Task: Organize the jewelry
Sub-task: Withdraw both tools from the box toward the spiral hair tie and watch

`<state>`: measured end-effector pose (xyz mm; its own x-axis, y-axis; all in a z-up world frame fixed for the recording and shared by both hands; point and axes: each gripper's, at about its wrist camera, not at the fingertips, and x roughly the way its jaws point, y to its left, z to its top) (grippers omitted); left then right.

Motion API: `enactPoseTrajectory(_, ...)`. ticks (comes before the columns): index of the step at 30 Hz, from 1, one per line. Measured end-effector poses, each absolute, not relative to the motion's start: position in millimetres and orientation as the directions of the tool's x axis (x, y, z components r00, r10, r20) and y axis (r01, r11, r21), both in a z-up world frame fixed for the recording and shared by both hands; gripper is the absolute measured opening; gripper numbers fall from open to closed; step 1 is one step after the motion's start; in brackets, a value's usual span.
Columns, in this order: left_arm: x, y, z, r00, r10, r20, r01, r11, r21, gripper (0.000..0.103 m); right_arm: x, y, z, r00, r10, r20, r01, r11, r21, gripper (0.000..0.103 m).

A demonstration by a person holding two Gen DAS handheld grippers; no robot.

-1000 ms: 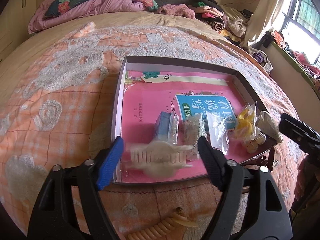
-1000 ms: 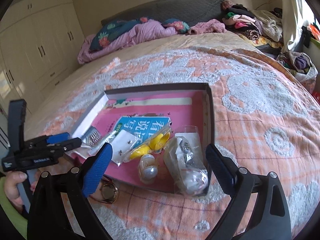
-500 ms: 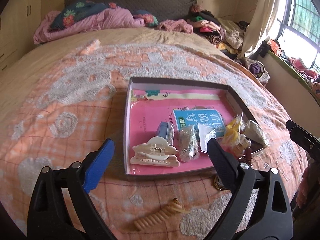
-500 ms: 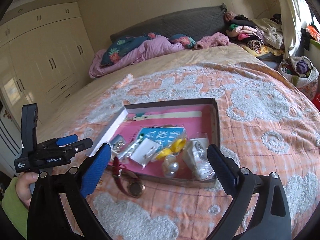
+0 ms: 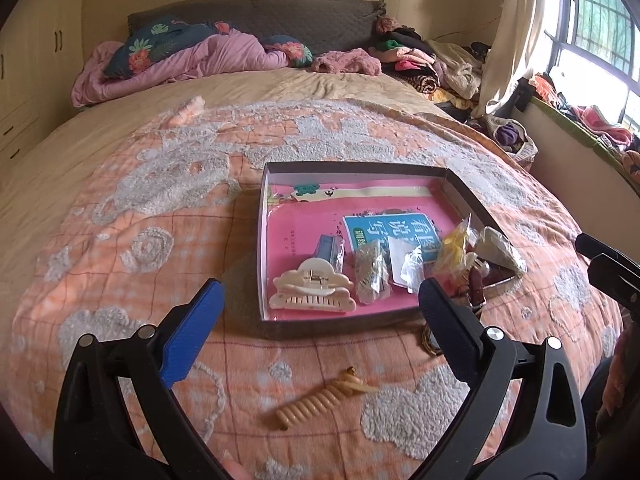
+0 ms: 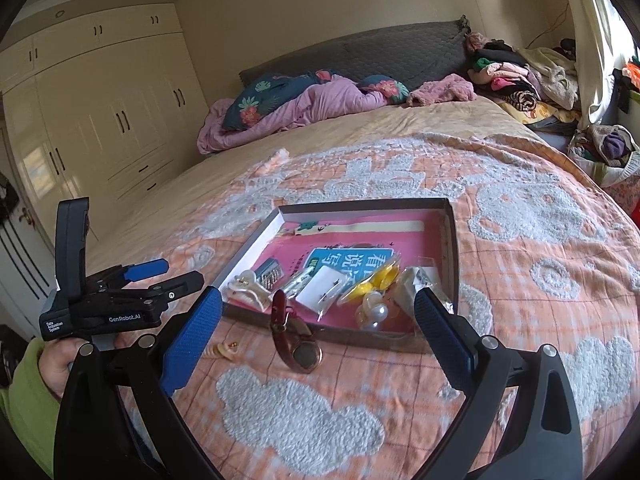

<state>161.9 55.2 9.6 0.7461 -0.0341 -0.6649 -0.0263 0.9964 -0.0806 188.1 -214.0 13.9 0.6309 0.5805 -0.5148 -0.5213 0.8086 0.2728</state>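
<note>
Left gripper [image 5: 320, 308], jaws just spread and empty, hovers over the coiled hair tie [image 5: 320, 400] lying slantwise off the box's [image 5: 340, 322] near edge.

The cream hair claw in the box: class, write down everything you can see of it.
The hair claw is cream, glossy and looks like plastic, with a scalloped outline, a row of teeth along its near edge and a small metal spring hinge on top. It lies flat and closed in the near left corner of the shallow box, resting on the pink book that lines it. A small clear packet sits just behind it. No fingers touch it.
</note>
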Motion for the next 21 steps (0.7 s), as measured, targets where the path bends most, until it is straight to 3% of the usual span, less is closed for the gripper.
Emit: enactPoseTrajectory(21,124.3,75.0,-30.4,0.662,0.011,-0.749,-0.053,0.998,-0.032,0.091,177.8,-193.5,-9.9,0.586,0.561,-0.585,-0.537,0.809,0.238,0.096)
